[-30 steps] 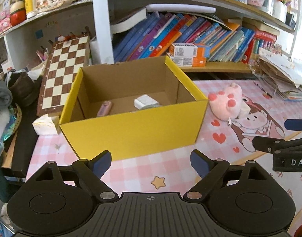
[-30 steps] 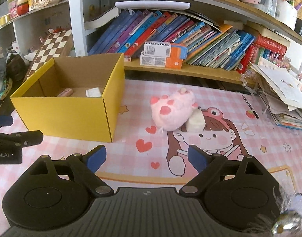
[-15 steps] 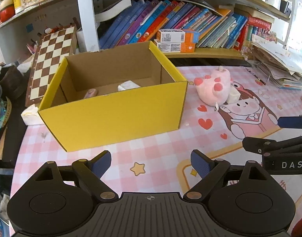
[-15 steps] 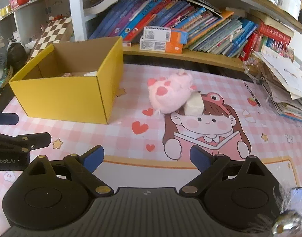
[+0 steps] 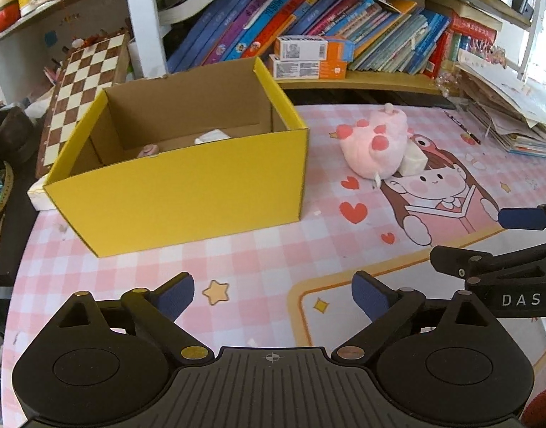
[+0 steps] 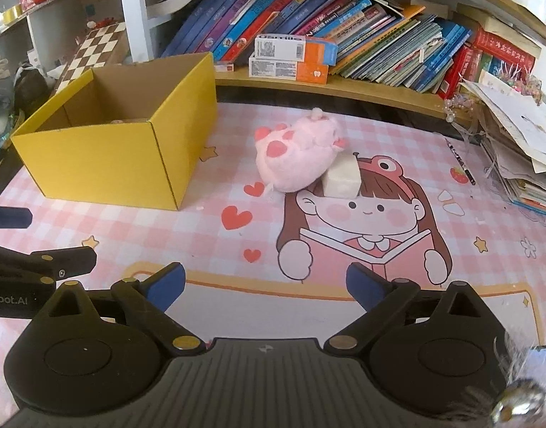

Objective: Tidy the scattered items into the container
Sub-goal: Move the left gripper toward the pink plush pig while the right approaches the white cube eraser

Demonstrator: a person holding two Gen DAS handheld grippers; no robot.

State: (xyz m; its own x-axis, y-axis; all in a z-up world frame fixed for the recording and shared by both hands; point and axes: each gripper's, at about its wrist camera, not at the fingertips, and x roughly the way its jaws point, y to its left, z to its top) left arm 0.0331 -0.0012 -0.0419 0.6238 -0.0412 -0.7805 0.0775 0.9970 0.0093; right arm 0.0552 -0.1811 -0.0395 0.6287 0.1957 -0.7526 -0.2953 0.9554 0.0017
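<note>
An open yellow cardboard box [image 5: 187, 192] stands on the pink checked mat; it also shows in the right wrist view [image 6: 105, 164]. Inside it lie a pink item [image 5: 148, 149] and a white packet [image 5: 212, 136]. A pink plush paw [image 6: 298, 157] lies right of the box and leans on a white tissue pack [image 6: 342, 178]; both show in the left wrist view, plush [image 5: 374, 146], pack [image 5: 414, 160]. My left gripper [image 5: 273, 294] is open and empty, low over the mat in front of the box. My right gripper [image 6: 266, 285] is open and empty, short of the plush.
A bookshelf with leaning books [image 6: 308, 18] and orange-white cartons [image 6: 294, 57] runs along the back. A chessboard [image 5: 84, 89] leans left of the box. A paper stack [image 6: 522, 149] and a pencil [image 6: 460, 160] lie at the right.
Both grippers have drawn back from the box and plush, so they look farther away. The left view has swung right, bringing the plush more into view. Both jaws stay open.
</note>
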